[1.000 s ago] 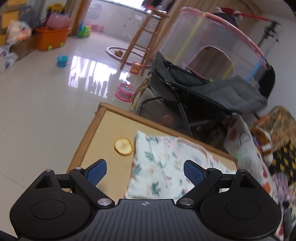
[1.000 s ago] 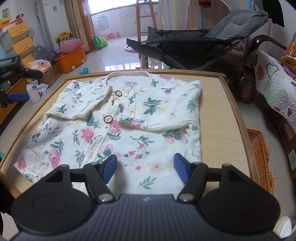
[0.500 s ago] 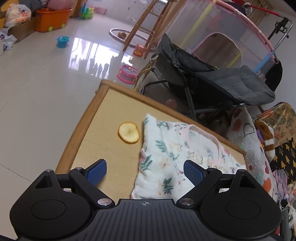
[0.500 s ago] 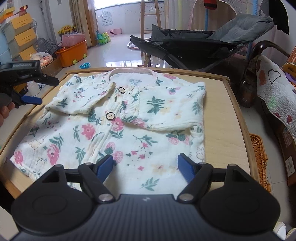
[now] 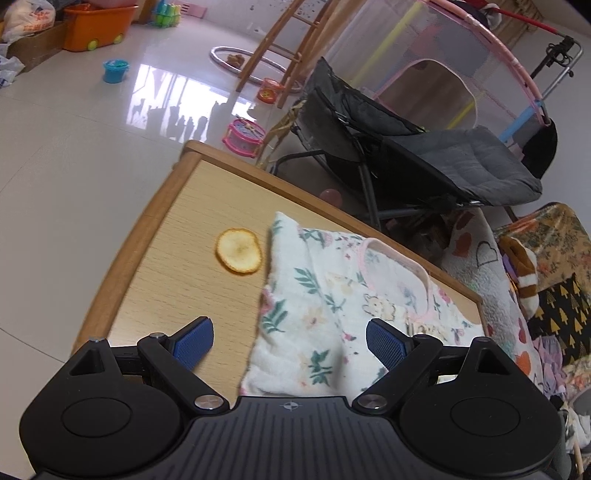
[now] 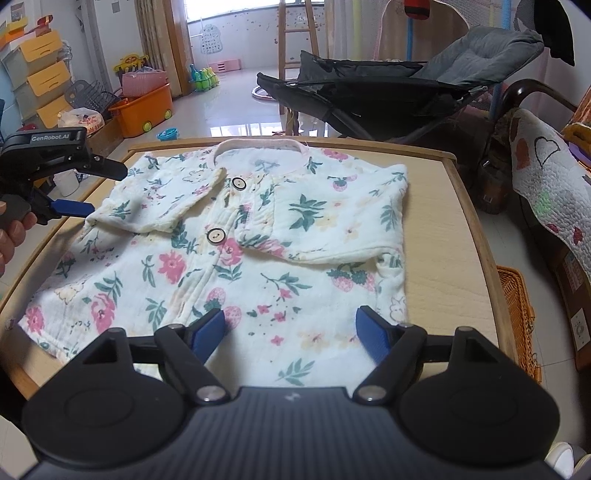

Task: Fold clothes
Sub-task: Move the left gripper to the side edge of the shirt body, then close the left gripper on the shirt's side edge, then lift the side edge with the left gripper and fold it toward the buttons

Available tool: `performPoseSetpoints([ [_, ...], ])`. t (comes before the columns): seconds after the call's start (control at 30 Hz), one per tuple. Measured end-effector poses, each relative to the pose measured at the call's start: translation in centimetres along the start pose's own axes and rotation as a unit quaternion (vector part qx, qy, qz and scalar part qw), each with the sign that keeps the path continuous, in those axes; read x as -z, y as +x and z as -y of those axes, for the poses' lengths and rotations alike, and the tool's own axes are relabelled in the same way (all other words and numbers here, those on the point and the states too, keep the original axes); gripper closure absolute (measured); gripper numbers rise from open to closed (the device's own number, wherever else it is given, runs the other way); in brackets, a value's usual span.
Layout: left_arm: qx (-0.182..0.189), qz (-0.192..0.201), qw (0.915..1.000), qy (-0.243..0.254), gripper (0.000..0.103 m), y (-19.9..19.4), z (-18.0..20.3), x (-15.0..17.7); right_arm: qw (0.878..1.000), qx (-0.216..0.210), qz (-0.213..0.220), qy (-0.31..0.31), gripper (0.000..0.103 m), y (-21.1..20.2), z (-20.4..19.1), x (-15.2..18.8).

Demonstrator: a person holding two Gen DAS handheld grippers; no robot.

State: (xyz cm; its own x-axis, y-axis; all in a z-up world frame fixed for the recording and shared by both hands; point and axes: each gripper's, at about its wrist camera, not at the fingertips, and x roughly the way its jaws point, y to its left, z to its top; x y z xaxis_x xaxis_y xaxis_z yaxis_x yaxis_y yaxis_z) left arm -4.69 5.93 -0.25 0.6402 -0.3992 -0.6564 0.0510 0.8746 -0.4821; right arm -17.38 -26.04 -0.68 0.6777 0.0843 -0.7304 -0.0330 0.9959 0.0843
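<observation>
Since the earlier pictures the left gripper (image 5: 290, 341) has come down and forward along the table's left side, so the shirt's folded sleeve edge now lies between its spread pads, and the right gripper (image 6: 291, 332) has just been widening its jaws over the hem, with cloth under the gap but neither pad pressing on it. Both grippers are open and hold nothing. One floral shirt (image 6: 236, 236) lies flat on the single wooden table (image 6: 443, 236), collar away from the right gripper, both sleeves folded in across the chest, and two buttons (image 6: 238, 183) showing down the front. The hem sits directly beneath the right gripper's pads; the shirt's right edge runs just beyond its right pad, with a bare strip of tabletop between that edge and the raised table rim. In the left wrist view, one dried round slice (image 5: 239, 251) rests on bare wood just ahead of the left pad, close beside the shirt's edge but apart from it, and open tabletop continues to the far corner. Farther off stand one grey reclining chair (image 6: 424, 85), one wooden ladder (image 6: 295, 33) and one orange bin (image 6: 144, 107) on the shiny floor.
</observation>
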Motion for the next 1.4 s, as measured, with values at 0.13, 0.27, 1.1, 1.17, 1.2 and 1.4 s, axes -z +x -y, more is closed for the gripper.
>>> performPoseSetpoints([
  [0.13, 0.001, 0.000, 1.0000, 0.008, 0.013, 0.6, 0.6, 0.2, 1.000, -0.002, 0.001, 0.001, 0.025, 0.0, 0.1, 0.0],
  [0.27, -0.004, 0.004, 1.0000, 0.007, 0.014, 0.8, 0.8, -0.1, 1.000, 0.000, 0.001, 0.000, 0.025, 0.0, 0.0, 0.0],
  [1.1, -0.007, 0.012, 0.9995, 0.027, 0.088, 1.5, 2.6, -0.6, 1.000, 0.004, -0.002, -0.018, 0.021, 0.3, -0.3, 0.0],
  [1.17, -0.001, 0.012, 0.9991, 0.040, 0.088, 1.3, 3.4, -0.6, 1.000, 0.004, -0.002, -0.017, 0.021, 0.3, -0.3, 0.0],
  [1.2, -0.001, 0.013, 0.9987, 0.050, 0.089, 1.2, 3.8, -0.6, 1.000, 0.003, -0.002, -0.017, 0.021, 0.3, -0.2, 0.0],
  [1.4, 0.005, 0.012, 0.9909, 0.134, 0.089, 0.6, 7.0, -0.4, 1.000, 0.002, -0.003, -0.014, 0.021, 0.2, -0.2, -0.1],
])
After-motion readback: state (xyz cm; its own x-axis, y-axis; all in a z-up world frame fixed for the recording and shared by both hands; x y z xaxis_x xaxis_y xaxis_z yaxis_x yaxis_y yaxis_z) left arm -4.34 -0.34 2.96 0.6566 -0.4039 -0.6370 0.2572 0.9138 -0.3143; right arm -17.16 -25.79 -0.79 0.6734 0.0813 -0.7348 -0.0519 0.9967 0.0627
